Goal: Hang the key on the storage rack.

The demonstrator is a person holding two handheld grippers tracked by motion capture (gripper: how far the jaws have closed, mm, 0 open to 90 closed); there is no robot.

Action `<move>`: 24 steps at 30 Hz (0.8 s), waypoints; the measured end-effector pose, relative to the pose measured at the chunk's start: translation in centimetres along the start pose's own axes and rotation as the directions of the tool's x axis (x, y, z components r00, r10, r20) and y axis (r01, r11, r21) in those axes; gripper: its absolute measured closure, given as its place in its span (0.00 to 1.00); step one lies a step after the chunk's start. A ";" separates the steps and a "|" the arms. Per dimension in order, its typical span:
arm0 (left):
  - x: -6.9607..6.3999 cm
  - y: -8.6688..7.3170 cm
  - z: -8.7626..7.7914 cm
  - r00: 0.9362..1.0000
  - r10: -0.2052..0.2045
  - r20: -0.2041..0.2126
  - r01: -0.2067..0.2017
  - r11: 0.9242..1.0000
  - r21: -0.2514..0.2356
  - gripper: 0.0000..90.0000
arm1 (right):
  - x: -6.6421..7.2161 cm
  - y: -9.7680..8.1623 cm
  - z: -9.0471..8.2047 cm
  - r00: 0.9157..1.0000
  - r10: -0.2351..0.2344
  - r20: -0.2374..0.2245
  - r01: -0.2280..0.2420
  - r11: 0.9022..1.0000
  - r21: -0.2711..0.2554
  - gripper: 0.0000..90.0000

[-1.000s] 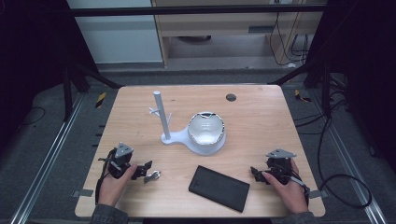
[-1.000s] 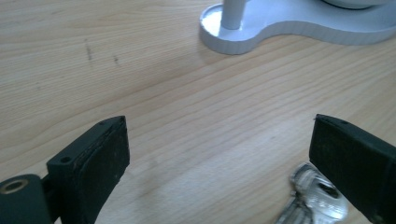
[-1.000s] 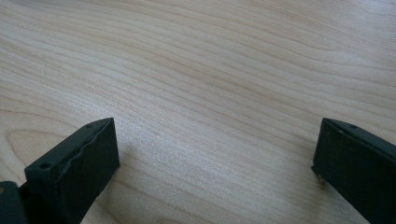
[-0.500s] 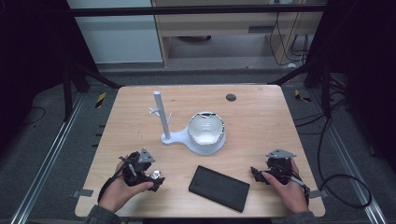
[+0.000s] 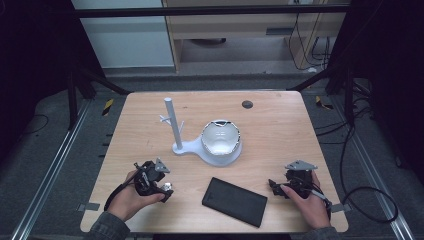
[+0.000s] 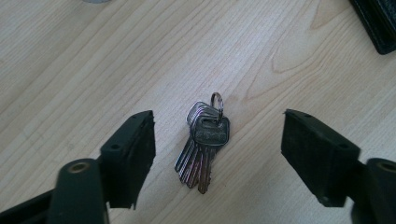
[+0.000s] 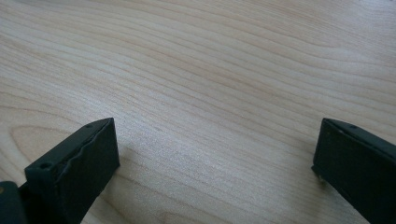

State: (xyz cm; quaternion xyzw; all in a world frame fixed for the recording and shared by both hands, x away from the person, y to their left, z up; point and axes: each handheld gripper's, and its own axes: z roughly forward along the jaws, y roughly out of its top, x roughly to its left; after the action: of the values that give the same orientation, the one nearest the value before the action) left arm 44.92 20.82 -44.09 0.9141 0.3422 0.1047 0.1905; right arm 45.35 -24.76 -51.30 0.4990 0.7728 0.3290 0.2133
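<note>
A bunch of silver keys (image 6: 203,147) on a ring lies flat on the wooden table (image 5: 280,135). My left gripper (image 6: 219,140) hangs over it with one jaw on each side. The jaws have just been closing, and a gap remains between each pad and the keys. In the high view the left gripper (image 5: 162,186) is at the front left, with the keys (image 5: 168,187) at its tips. My right gripper (image 5: 274,186) rests at the front right, open over bare wood; the right gripper (image 7: 215,154) has nothing between its jaws.
A white stand with an upright post (image 5: 171,122) and a white bowl (image 5: 220,140) on its base stands mid-table. A flat black case (image 5: 235,201) lies between the hands; its corner (image 6: 378,23) is just beyond the keys. A small dark disc (image 5: 247,104) sits far back.
The left hand has moved right, bringing its gripper over the keys, which now lie between the jaws. The right hand has stayed still.
</note>
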 end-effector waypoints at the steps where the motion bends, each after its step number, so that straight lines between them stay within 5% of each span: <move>1: 0.1 0.0 0.0 1.000 -0.004 0.015 0.004 1.000 0.005 0.34 | 0.0 0.0 0.0 1.000 0.000 0.000 0.000 1.000 0.000 0.00; 6: 0.2 -0.2 0.7 1.000 0.022 0.019 -0.024 0.998 0.062 0.41 | 0.0 -0.1 0.0 1.000 -0.005 0.001 0.005 1.000 -0.001 0.00; 24: 1.4 -0.6 2.1 0.999 0.023 0.042 -0.028 0.995 0.100 0.69 | 0.0 0.0 0.0 1.000 -0.004 0.001 0.004 1.000 -0.001 0.00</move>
State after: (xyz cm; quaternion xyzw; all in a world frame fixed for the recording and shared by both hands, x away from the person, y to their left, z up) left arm 46.30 21.64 -46.13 0.9288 0.3313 0.0710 0.1501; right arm 45.29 -24.75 -51.31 0.4973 0.7737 0.3287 0.2145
